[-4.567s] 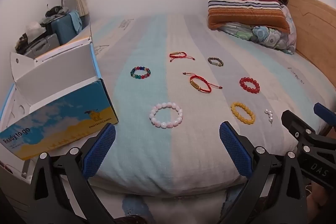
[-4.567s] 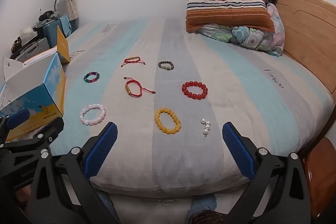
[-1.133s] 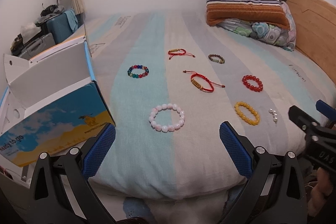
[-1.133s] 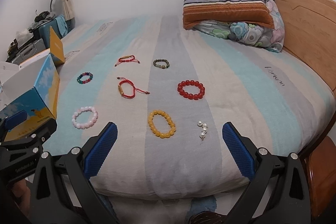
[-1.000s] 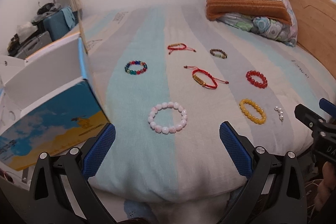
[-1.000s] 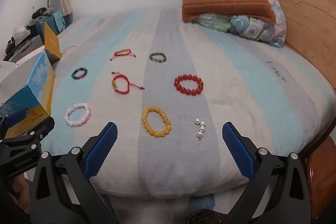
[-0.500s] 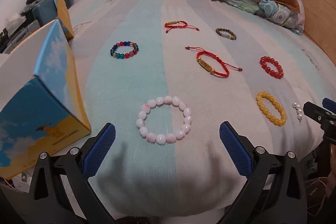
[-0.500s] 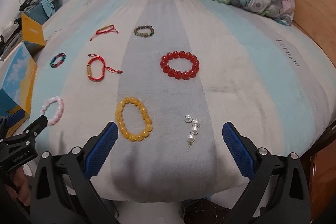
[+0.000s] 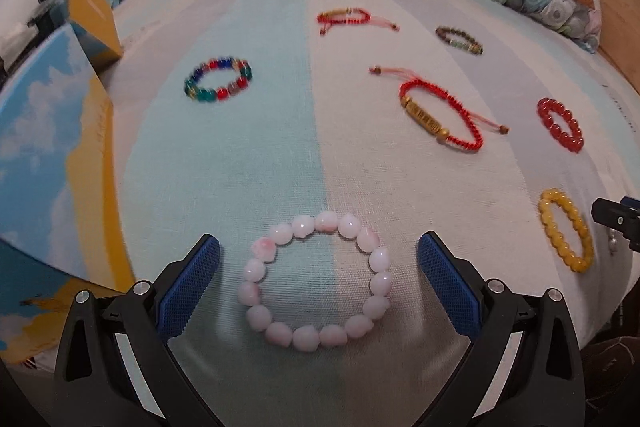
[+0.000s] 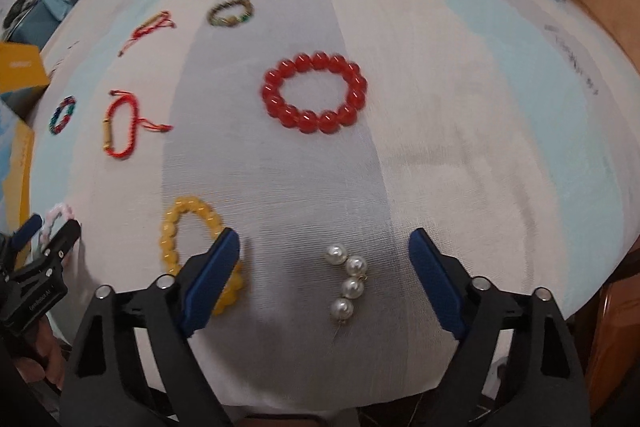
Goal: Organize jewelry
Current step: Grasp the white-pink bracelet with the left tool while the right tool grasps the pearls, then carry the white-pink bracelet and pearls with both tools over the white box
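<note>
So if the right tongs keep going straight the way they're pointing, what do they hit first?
Most likely the short string of pearls lying on the bedspread. It sits between the closing right tongs, untouched for now. The yellow bracelet lies off to one side.

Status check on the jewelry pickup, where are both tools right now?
Left tool open, straddling pink bead bracelet. Right tool closing around pearl strand, pads not touching yet. Yellow bead bracelet partly under right tool's left finger.

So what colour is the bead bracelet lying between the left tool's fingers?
Pale pink, nearly white in places; the bracelet shows best in the left wrist view.
</note>
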Tool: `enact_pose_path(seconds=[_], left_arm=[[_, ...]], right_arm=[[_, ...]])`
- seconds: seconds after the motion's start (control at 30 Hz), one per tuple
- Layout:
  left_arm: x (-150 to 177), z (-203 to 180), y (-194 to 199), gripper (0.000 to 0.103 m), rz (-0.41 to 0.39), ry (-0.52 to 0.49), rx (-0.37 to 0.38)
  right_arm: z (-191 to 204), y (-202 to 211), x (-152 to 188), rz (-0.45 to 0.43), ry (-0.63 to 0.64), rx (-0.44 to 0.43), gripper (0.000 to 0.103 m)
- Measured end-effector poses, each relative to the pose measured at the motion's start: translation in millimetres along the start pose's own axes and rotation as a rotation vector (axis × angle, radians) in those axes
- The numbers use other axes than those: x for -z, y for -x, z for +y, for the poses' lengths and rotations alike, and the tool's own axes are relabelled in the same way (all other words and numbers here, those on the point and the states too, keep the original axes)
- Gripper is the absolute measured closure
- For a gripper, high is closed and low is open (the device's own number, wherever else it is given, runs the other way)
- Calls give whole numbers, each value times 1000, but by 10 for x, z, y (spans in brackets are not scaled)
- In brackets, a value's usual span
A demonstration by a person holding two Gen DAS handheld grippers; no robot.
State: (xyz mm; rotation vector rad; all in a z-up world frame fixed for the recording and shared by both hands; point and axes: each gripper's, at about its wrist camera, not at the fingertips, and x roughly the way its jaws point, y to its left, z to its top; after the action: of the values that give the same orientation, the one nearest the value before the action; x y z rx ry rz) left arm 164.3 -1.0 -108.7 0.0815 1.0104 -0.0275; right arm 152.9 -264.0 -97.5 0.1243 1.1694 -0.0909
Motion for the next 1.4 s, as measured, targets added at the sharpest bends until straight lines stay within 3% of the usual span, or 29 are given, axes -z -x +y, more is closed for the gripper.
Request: enact_pose_path(seconds=[0.27,0.53,0.63,0.7,0.8,0.87,1.4], left_arm=[[48,3,-61,8,41,23,2],[87,-85,24,45,62,-11,10],[92,-100,52,63,64,-21,6],[88,-91,68,83,65,-27,16],[89,-67,92,84,61,-32,37],[81,-43,114,92,57,-22,53],[2,-33,389,92,-7,-7,129]], right_arm=[[-155,-96,27,57,-38,8,56],[-259,-75,70,64,-43,7,85],[-278,-62,79,63,-48,5,87],[-244,-68,72,59,-49,8,88],[-245,-48,97,49,-54,17,90],[-242,-27,106,40,-58,16,91],[-96,308,53,-102,-48,-14,91]])
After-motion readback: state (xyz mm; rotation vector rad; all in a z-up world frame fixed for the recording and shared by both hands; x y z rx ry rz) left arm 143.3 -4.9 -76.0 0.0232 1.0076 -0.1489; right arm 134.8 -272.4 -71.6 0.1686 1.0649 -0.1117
